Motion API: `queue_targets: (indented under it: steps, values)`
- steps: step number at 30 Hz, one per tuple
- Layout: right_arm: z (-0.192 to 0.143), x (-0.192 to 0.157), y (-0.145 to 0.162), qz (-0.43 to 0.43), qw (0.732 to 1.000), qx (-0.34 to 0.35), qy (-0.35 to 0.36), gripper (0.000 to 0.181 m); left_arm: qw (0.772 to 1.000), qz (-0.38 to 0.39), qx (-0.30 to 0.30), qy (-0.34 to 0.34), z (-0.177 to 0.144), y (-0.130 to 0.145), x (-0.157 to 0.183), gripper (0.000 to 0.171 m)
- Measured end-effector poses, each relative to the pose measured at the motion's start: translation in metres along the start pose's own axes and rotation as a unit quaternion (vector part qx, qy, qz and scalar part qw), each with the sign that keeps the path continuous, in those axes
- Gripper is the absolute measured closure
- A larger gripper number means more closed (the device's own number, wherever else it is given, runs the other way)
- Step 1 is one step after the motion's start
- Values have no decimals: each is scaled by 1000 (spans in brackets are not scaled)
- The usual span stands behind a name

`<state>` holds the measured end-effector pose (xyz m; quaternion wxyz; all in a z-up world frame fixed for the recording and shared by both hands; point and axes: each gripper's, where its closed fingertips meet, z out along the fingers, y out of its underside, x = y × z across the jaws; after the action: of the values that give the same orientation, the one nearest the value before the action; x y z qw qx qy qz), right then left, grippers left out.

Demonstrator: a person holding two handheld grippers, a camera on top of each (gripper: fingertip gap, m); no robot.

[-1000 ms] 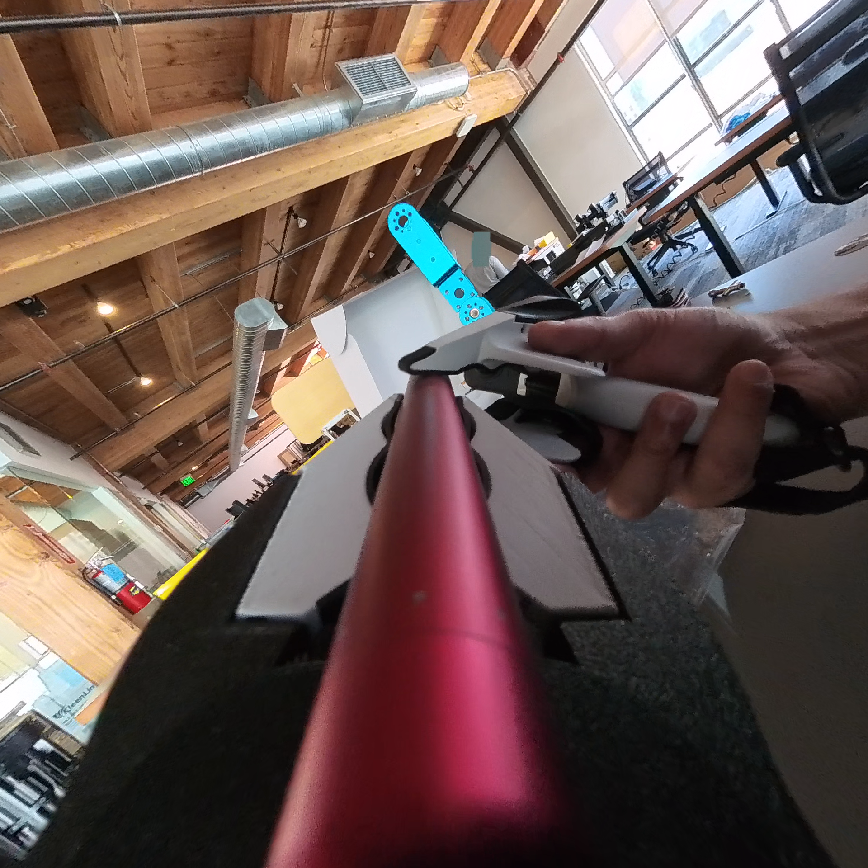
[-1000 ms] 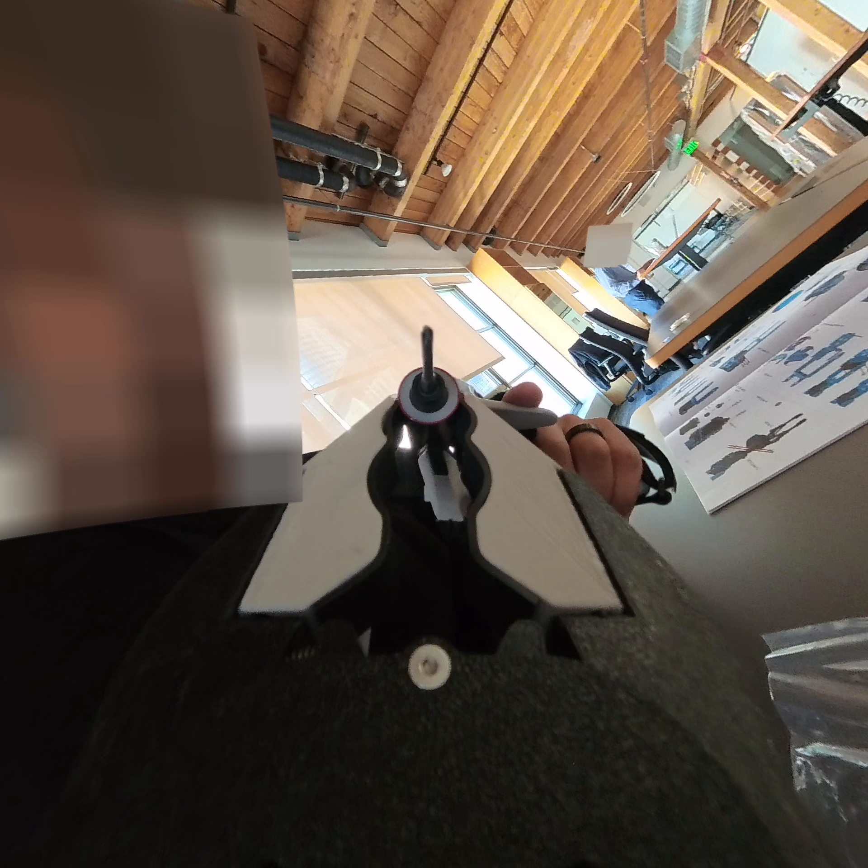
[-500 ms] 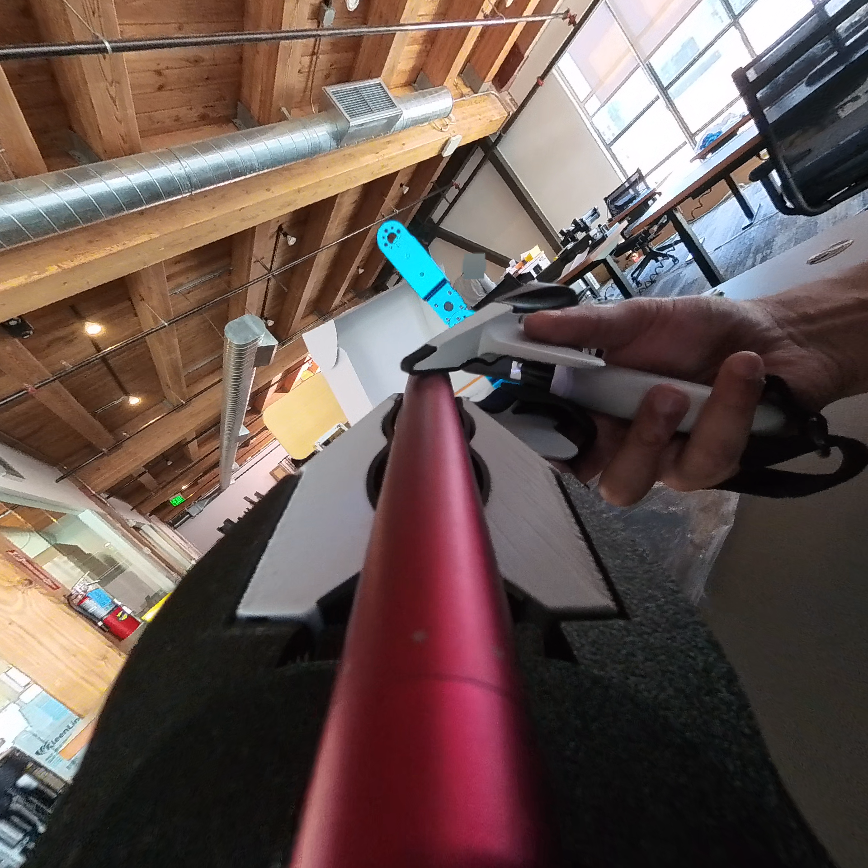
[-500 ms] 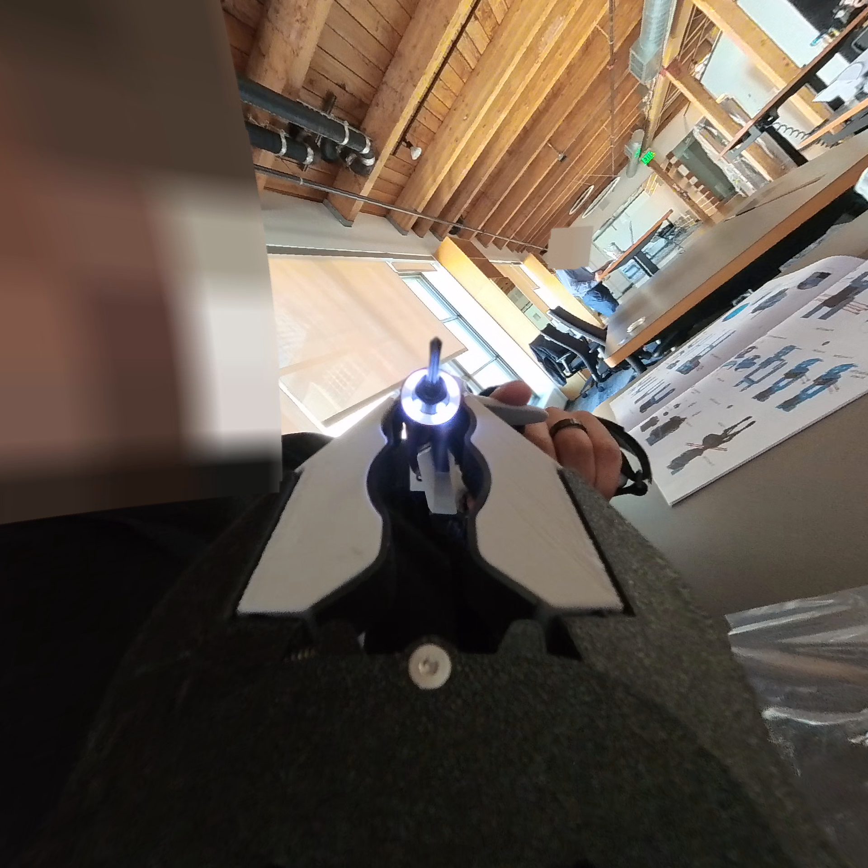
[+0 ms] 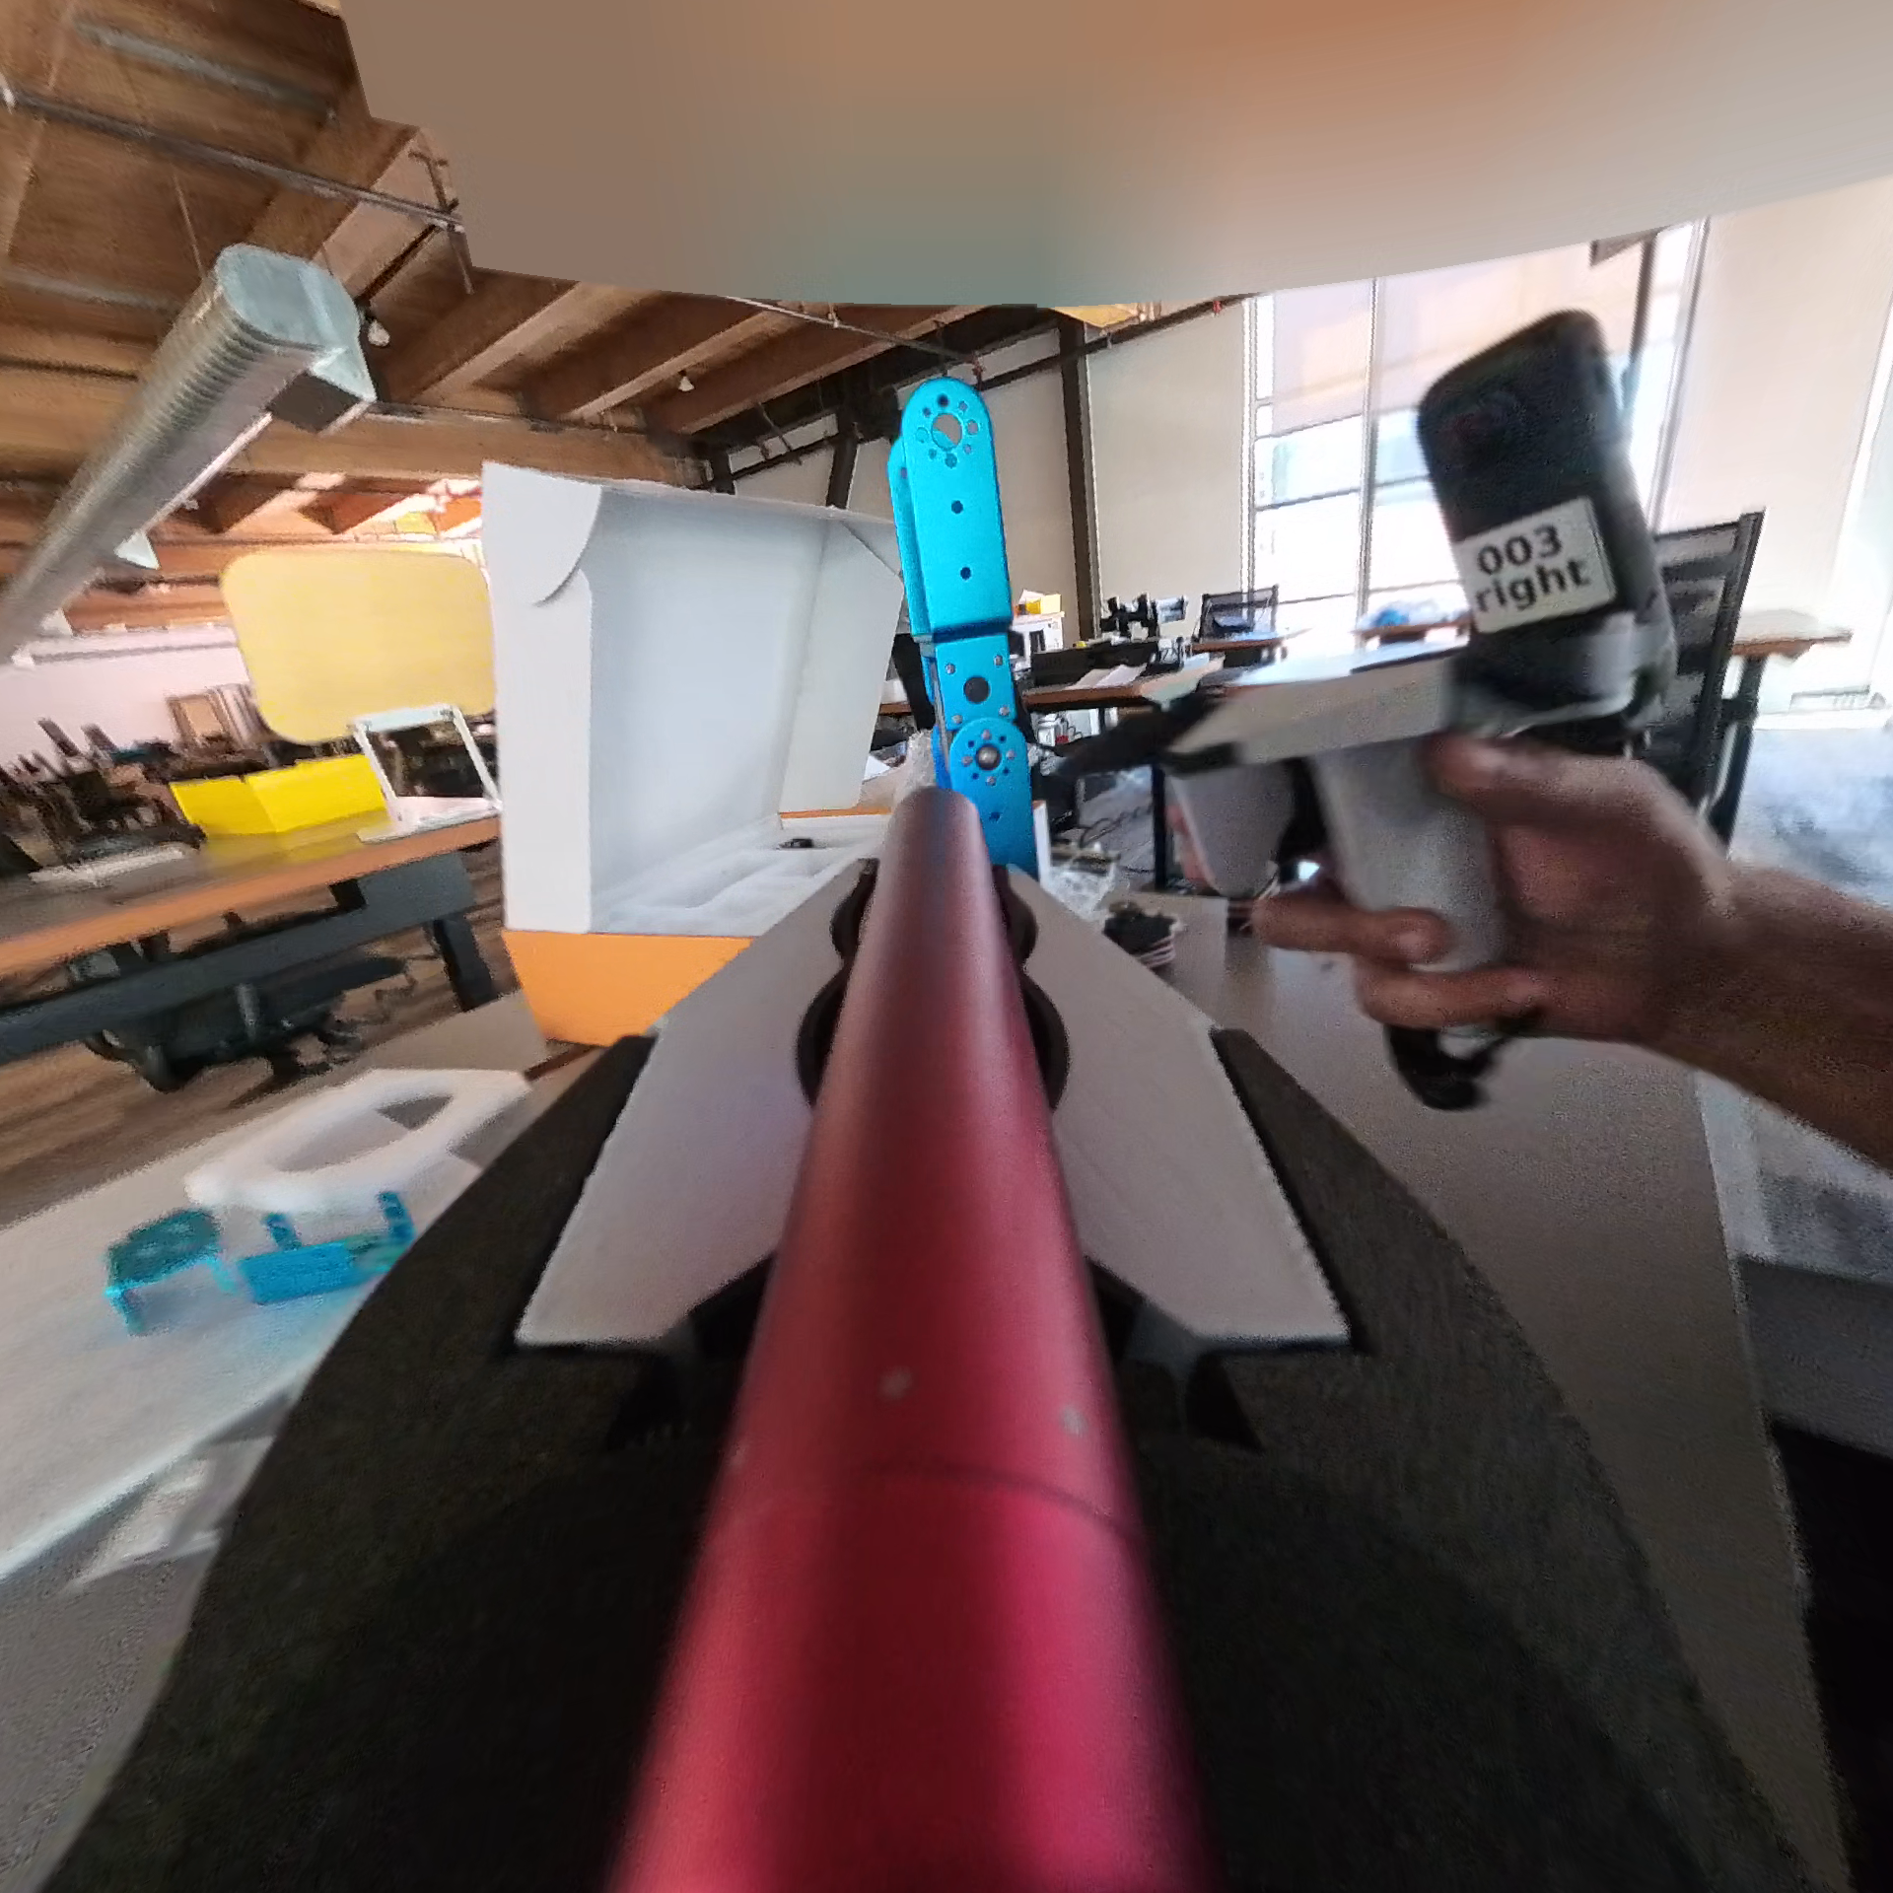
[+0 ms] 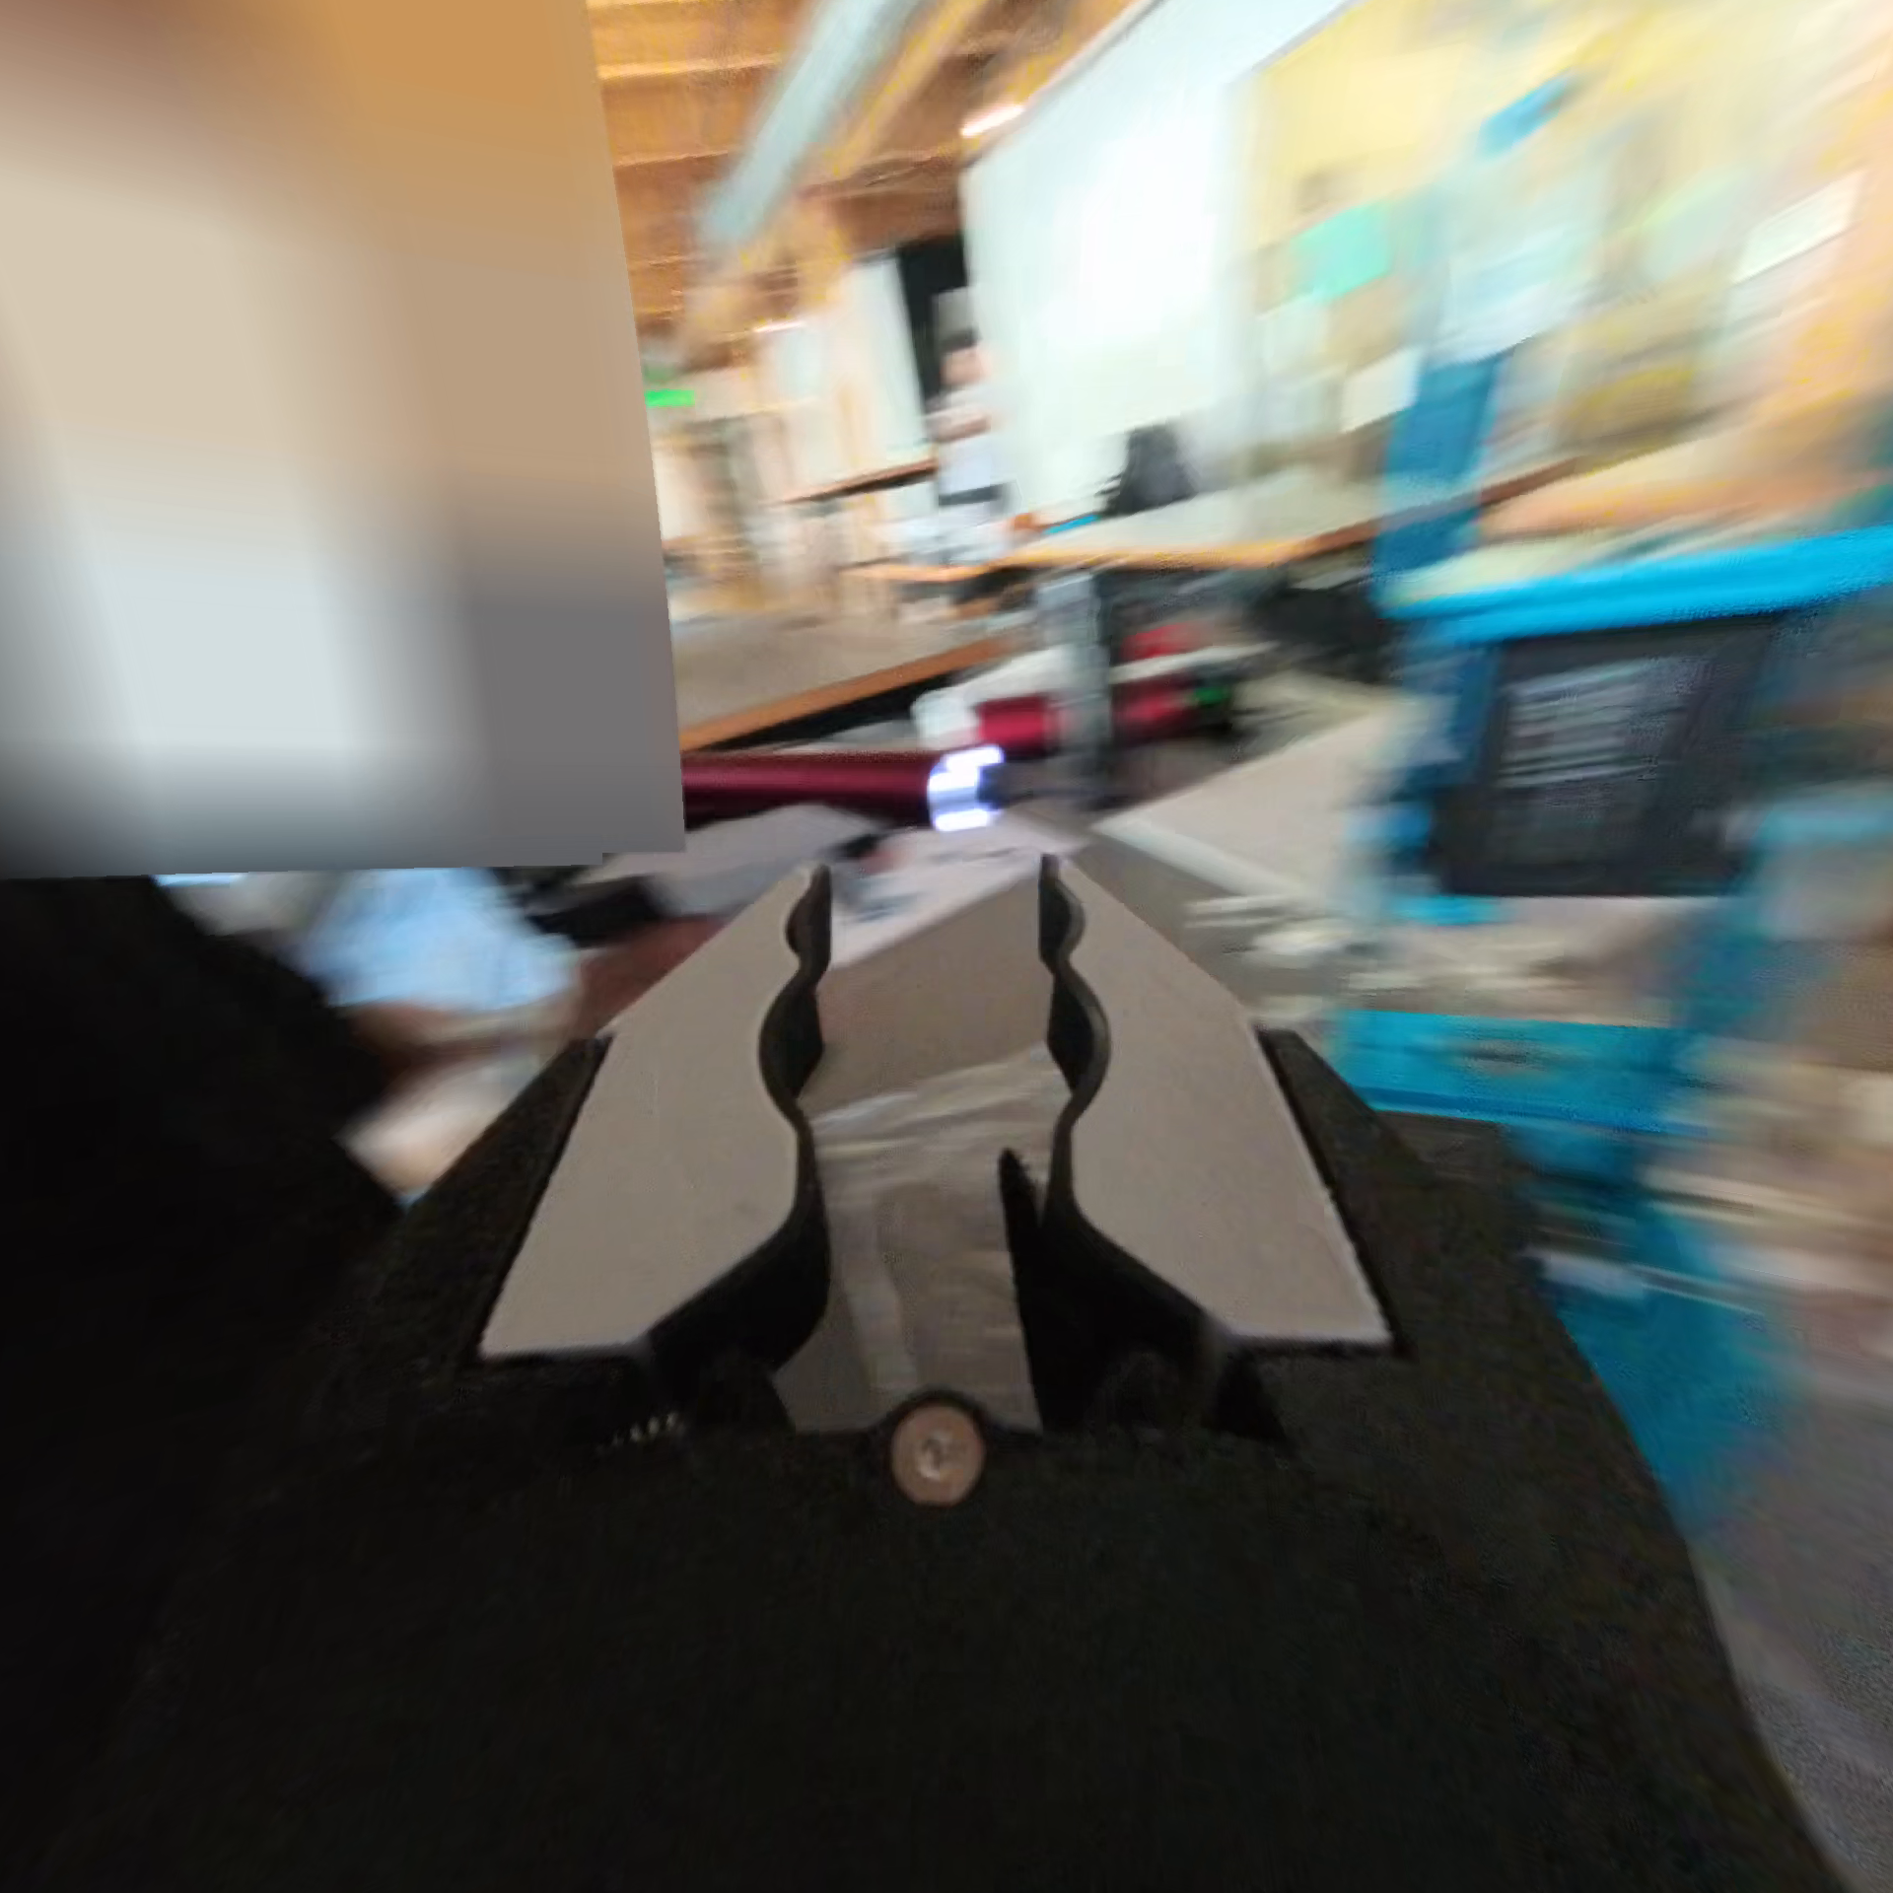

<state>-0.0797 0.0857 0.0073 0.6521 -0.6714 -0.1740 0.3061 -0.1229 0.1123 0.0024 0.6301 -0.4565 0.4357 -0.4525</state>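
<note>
Running lengthwise between the left gripper's (image 5: 934,891) clamped jaws lies a red tube (image 5: 922,1332). The right gripper (image 6: 930,901) gapes empty; that tube, blurred, seems well beyond.

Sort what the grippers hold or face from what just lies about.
Held or faced:
left gripper, shut on the long red metal cylinder
right gripper, open and empty
upright blue perforated metal bracket arm, beyond the cylinder's tip

Lying about:
open white cardboard box with orange base
small blue metal brackets, lower left
</note>
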Motion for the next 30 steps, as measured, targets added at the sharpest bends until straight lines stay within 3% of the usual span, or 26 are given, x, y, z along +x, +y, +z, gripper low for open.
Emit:
queue_targets:
  steps: [2, 3, 5, 6, 10, 15, 30]
  values:
    - [-28, 64, -18, -73, 986, 28, 145, 133, 999, -33, 5, -7, 11, 1, 3, 149]
    - [-34, 87, -20, -92, 978, 27, 186, 117, 999, -41, 9, -16, 15, 2, 3, 150]
    - [-27, 112, -6, -100, 971, -17, 216, 88, 998, -59, 15, -28, 22, 4, 4, 150]
    - [-19, 117, 1, -103, 970, -31, 217, 84, 997, -68, 17, -28, 25, 5, 5, 150]
    - [1, 113, 10, -130, 972, -33, 191, 95, 995, -86, 35, -29, 29, 4, 10, 150]
    - [2, 114, 14, -148, 969, -34, 195, 114, 996, -80, 37, -30, 36, 5, 16, 150]
    - [3, 113, 14, -142, 971, -29, 190, 114, 995, -85, 39, -41, 38, 5, 11, 150]
